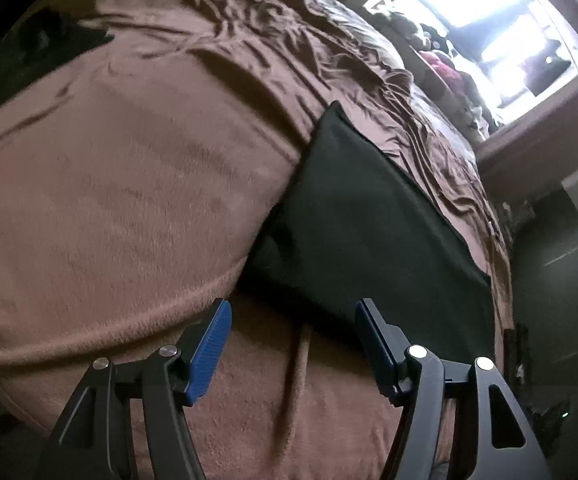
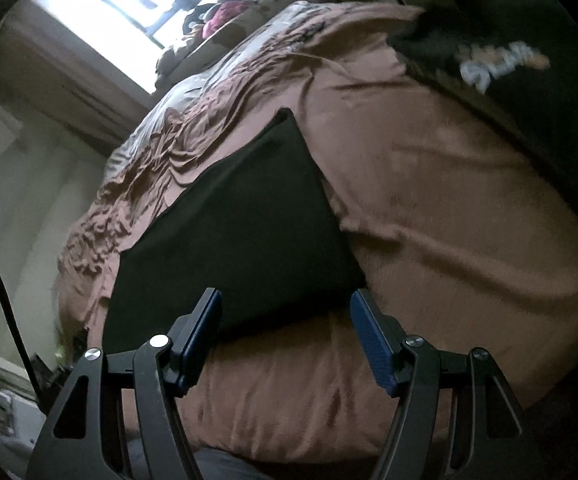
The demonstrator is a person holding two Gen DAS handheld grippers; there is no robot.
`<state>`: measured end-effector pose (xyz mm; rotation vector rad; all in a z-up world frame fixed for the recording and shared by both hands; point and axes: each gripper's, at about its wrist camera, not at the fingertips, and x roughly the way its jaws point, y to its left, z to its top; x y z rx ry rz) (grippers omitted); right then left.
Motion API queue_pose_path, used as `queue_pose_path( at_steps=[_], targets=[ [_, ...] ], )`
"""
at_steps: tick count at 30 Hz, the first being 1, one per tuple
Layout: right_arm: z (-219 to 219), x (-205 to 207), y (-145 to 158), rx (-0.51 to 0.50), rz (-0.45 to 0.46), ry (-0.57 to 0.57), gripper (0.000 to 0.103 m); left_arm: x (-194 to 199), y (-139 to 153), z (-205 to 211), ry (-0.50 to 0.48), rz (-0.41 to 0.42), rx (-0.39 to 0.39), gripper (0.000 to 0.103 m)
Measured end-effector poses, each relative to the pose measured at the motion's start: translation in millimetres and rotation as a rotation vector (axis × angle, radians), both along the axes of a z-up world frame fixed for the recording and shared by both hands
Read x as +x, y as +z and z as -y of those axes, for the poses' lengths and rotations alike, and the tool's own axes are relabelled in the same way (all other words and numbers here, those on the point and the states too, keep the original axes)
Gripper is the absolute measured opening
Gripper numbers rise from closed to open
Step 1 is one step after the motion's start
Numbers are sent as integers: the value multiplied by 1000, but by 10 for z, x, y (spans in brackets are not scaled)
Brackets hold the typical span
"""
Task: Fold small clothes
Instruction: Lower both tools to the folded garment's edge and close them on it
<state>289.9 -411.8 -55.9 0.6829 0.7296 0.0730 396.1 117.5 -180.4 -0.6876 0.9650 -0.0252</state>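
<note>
The dark folded garment lies on the bed, long axis running away. Left hand-held gripper sits at its left near corner, right hand-held gripper at its near edge; both stand apart, empty.

This is a bedroom in a home. A wide bed fills most of both views, covered by a brown blanket with a rumpled brown sheet further up. At the upper right of the left wrist view a bright window has a heap of clothes below it. A pale wall runs down the left of the right wrist view
</note>
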Motion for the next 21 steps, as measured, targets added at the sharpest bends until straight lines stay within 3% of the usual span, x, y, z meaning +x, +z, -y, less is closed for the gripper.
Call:
queue_pose_path(
  at_steps=[5,14,21],
  targets=[
    [33,52,-263,95,-17,-29,59,-16,-113,-48,43,-10,-59,66],
    [85,192,-666,251,-45,-62,50,75,-351,-24,83,-37,-188,49],
    [91,271,-785,284,-31,-78,50,148,-414,0,118,-18,-193,48]
  ],
)
